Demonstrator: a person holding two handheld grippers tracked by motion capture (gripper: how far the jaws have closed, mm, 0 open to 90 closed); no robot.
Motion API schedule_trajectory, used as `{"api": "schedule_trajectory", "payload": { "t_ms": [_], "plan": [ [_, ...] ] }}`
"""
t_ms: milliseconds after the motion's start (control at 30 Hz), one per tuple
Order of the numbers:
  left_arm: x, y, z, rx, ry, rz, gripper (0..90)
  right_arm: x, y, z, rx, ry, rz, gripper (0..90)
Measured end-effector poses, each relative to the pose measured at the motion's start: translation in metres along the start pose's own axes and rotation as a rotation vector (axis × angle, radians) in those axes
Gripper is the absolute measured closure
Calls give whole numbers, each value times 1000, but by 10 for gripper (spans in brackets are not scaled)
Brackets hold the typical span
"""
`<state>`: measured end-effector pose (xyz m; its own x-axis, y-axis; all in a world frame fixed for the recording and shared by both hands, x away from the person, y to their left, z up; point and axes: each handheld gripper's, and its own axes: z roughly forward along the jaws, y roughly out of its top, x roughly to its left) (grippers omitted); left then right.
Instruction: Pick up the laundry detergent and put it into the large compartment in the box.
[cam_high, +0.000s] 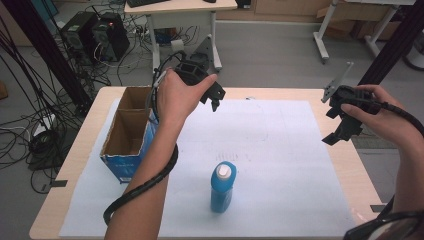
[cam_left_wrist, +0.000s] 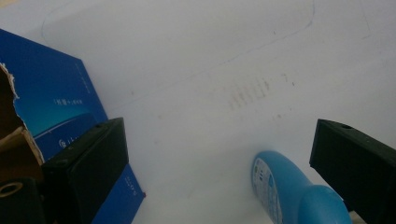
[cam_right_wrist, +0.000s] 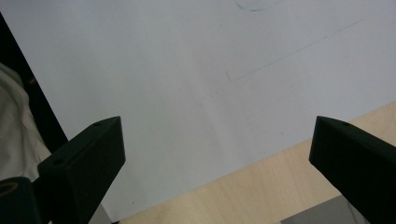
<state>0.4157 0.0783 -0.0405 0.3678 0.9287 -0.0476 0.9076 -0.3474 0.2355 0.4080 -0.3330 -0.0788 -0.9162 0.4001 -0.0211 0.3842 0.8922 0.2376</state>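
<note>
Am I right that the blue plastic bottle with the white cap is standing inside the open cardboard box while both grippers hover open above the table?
Not quite: the blue plastic bottle with the white cap stands on the white paper sheet, apart from the open cardboard box, as the high view shows. The left gripper and right gripper do hover open.

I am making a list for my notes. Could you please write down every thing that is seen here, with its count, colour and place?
bottle: 1, blue with white cap, lying on the paper, near middle front.
cardboard box: 1, blue outside, brown inside, open, at the table's left.
paper sheet: 1, white, covering most of the table.
table: 1, light wood, under the paper.
left gripper: 1, black, open, held above the table beside the box.
right gripper: 1, black, open, held over the table's right edge.
</note>
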Motion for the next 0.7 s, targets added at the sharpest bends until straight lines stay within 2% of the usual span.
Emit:
{"api": "schedule_trajectory", "payload": {
  "t_ms": [33,167,200,233,267,400,700],
  "plan": [
    [-4,-6,-2,-6,-3,8,47,0,0,0,-1,0,-1,35],
    [-11,-16,-5,-13,-19,32,47,0,1,1,5,-2,-2,35],
    [-17,-20,-7,-11,-20,54,47,0,4,3,15,1,-1,36],
    [-17,-20,-7,-11,-20,54,47,0,4,3,15,1,-1,36],
    [-23,-26,-11,-25,-22,59,47,1,4,4,19,-1,-1,36],
    [-39,-39,-20,-48,1,98,47,3,4,3,15,-5,0,36],
    [-61,-62,-31,-64,4,147,47,6,5,2,14,-5,-3,35]
  ]
}}
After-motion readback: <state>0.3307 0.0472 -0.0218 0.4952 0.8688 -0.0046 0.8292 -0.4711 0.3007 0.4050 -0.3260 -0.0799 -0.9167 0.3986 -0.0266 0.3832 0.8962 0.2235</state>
